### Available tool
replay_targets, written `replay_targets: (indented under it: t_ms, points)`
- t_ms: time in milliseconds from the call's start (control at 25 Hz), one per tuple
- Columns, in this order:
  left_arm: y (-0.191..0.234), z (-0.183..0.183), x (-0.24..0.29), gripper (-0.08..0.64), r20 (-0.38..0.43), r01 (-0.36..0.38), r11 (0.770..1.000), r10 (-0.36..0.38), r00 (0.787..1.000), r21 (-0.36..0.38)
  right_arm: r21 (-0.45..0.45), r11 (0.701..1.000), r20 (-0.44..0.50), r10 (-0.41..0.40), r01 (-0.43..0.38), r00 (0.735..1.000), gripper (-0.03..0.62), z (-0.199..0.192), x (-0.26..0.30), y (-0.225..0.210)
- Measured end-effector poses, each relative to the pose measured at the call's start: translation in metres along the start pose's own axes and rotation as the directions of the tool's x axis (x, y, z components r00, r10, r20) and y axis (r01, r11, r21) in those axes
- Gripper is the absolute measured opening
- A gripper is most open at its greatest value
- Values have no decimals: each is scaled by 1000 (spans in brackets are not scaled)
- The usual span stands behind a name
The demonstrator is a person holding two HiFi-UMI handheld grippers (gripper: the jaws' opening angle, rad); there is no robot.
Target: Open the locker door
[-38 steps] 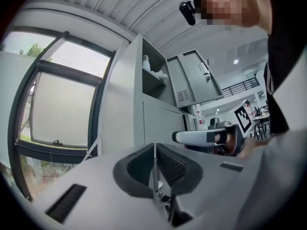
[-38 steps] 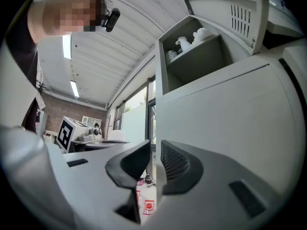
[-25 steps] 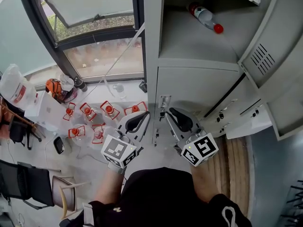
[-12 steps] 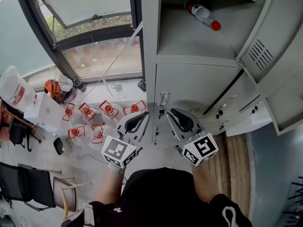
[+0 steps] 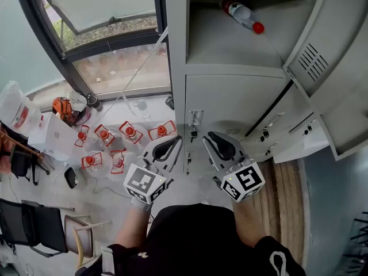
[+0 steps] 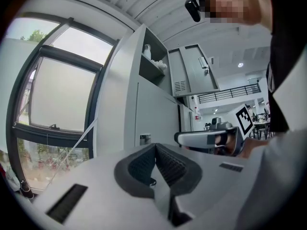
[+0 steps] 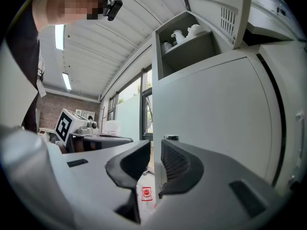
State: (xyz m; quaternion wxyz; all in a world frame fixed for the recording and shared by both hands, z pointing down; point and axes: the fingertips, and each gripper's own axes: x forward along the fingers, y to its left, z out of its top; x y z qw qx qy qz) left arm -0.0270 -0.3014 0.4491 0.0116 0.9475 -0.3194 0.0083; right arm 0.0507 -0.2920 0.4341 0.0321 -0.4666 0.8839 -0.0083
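A grey metal locker stands before me, and its middle door (image 5: 236,105) is closed, with a small latch (image 5: 195,119) at its left edge. Above it a compartment stands open, its door (image 5: 322,56) swung out to the right, and a red-capped bottle (image 5: 241,15) lies inside. My left gripper (image 5: 172,140) hovers low left of the latch, jaws shut and empty (image 6: 156,147). My right gripper (image 5: 210,137) is held just below the closed door (image 7: 216,109). Its jaws (image 7: 156,150) stand a narrow gap apart with nothing between them. Neither gripper touches the locker.
Several red-capped water jugs (image 5: 118,145) stand on the floor left of the locker, under a large window (image 5: 103,27). Chairs (image 5: 29,223) sit at far left. Lower locker doors (image 5: 299,137) at the right hang ajar. White items (image 7: 184,35) rest on the top shelf.
The head view has drifted slightly, so the locker sits a little further left and up. Both grippers keep their places and jaw positions.
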Motion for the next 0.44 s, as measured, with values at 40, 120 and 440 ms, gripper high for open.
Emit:
replay_targets:
  t_ms: [40,120,440]
  points:
    - [-1,0,0,23,-1,4,1000,-4,1000,-1,0,1000,1,-4,4,1000,80,0,-1,0]
    - [0,2,0,23,1,7,1000,-7,1000,0,-1,1000,2,-10,10,1000,80,1,-2,-1]
    - [3,3,-5,23,-3,-11,1000,11,1000,6,0,1000,3,-17,17,1000,80,1,-6,-2]
